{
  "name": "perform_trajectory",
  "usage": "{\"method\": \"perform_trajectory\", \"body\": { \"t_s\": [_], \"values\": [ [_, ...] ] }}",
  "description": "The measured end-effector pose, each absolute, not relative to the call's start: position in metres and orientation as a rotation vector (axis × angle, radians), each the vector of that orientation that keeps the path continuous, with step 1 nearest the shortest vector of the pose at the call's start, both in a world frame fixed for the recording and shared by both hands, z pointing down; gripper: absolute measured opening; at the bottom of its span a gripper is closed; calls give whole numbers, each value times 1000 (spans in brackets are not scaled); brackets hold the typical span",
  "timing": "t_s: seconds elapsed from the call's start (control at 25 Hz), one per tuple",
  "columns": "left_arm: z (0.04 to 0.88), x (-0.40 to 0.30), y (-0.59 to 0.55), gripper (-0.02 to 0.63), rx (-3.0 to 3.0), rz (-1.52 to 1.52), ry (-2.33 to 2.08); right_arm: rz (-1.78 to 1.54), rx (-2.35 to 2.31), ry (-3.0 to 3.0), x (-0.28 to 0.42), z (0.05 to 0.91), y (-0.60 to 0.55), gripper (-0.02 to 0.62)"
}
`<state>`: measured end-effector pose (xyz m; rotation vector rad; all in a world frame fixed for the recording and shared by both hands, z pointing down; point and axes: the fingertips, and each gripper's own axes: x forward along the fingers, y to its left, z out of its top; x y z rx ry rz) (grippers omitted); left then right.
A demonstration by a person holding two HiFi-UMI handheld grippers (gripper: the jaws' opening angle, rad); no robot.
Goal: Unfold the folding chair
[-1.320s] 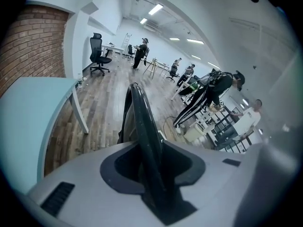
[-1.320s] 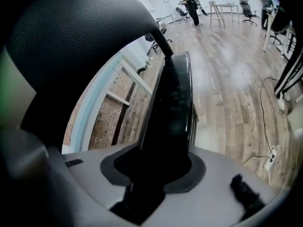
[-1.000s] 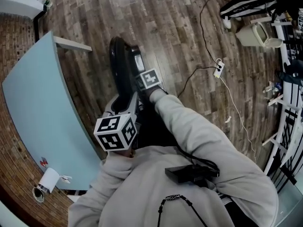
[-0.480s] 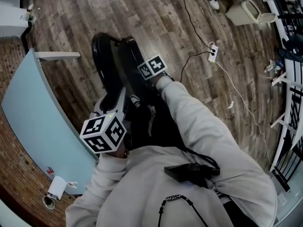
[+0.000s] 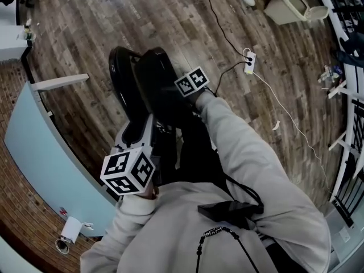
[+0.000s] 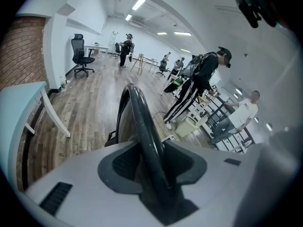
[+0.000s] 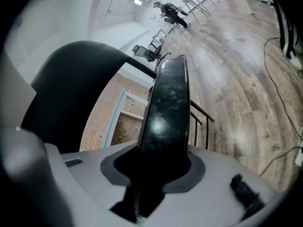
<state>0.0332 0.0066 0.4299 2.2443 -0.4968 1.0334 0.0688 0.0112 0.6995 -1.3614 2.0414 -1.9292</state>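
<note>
The black folding chair (image 5: 128, 73) stands on the wood floor in front of me, its two flat parts slightly apart at the top. My left gripper (image 5: 138, 131) is at the near, lower edge. In the left gripper view a thin black rim of the chair (image 6: 135, 108) runs between the jaws of the left gripper (image 6: 151, 160). These jaws have just been opening a little, and the rim still fills the gap. My right gripper (image 5: 181, 104) is shut on the other, thicker black panel (image 7: 170, 93), which rises out of the right gripper's (image 7: 161, 160) jaws.
A light blue table (image 5: 34, 147) stands at the left, with a white roll (image 5: 71, 229) beside it. A power strip (image 5: 248, 61) and its cable lie on the floor at the right. A white bin (image 5: 290, 4) and metal racks (image 5: 350, 124) stand further right. People (image 6: 199, 79) stand in the room.
Both grippers and the chair have shifted across the floor, away from the power strip's earlier spot. The chair's two black parts now show further apart, and the right gripper has moved right.
</note>
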Motion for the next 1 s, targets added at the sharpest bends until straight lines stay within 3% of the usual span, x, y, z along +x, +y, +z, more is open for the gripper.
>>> {"method": "perform_trajectory", "body": {
  "t_s": [1.0],
  "values": [
    [472,36,2,141,2209,1115,-497,-1708,-1022,1921,183,797,73,137]
  ]
}}
